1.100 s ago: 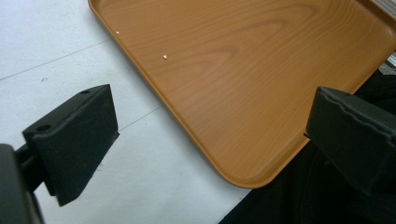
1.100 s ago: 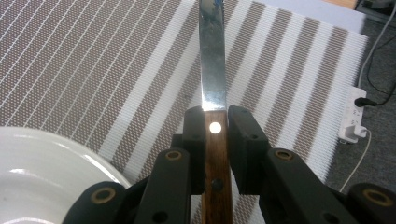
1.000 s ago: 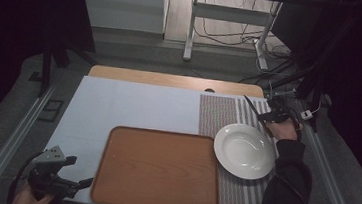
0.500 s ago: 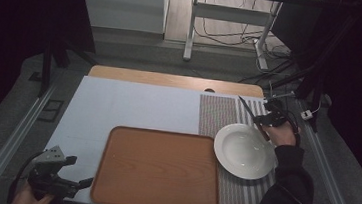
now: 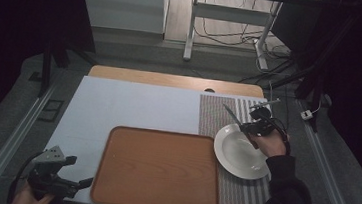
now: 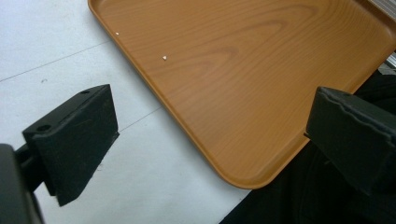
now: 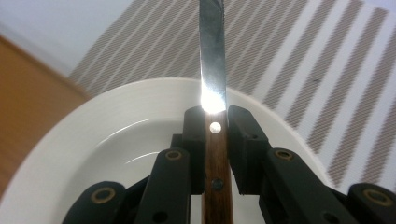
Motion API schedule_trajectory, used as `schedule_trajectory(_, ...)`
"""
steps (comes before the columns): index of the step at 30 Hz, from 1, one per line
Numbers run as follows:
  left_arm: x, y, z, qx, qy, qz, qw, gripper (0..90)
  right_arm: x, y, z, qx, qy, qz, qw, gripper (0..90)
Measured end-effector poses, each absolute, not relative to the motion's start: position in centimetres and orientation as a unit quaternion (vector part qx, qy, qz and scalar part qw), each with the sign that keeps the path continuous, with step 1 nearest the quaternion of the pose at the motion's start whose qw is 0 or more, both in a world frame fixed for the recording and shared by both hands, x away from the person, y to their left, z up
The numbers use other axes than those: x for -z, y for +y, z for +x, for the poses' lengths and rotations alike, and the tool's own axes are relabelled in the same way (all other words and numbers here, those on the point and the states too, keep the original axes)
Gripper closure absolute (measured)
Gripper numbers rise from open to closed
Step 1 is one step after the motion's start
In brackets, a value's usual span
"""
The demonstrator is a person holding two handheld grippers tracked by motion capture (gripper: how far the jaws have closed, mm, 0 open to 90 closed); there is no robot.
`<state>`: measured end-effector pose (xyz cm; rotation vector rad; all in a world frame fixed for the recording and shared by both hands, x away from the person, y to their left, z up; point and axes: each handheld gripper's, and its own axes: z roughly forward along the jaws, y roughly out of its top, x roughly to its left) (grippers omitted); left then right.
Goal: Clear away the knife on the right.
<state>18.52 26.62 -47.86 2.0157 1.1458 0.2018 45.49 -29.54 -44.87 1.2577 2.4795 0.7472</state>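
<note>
The right gripper (image 7: 215,116) is clamping a table knife (image 7: 212,56) by its riveted wooden handle, the jaws pressing on both sides just below where the steel blade begins, so the blade is pointing straight out ahead and staying steady while carried. In the high view the knife (image 5: 232,114) is hanging in the air over the far left rim of the white plate (image 5: 239,158), its tip reaching toward the striped placemat (image 5: 214,116); gripping at the handle is keeping the blade free, probably so it can be laid flat beside the plate or on it. The plate is sitting on the placemat at the right of the surface (image 5: 133,105), with the empty wooden tray (image 5: 157,170) just beside its left edge. The left gripper (image 5: 63,183) is waiting low at the near left corner, its jaws standing wide with nothing between them and pointing across the tray's corner (image 6: 243,172), seemingly parked out of the way
</note>
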Motion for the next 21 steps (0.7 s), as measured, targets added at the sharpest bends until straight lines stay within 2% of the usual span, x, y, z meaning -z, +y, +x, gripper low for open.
schedule_trajectory(21,47.9,26.6,18.5,-0.081,0.452,0.796,0.395,2.3,45.2,-23.5,38.1,-0.272,0.894,0.343,0.092,78.0)
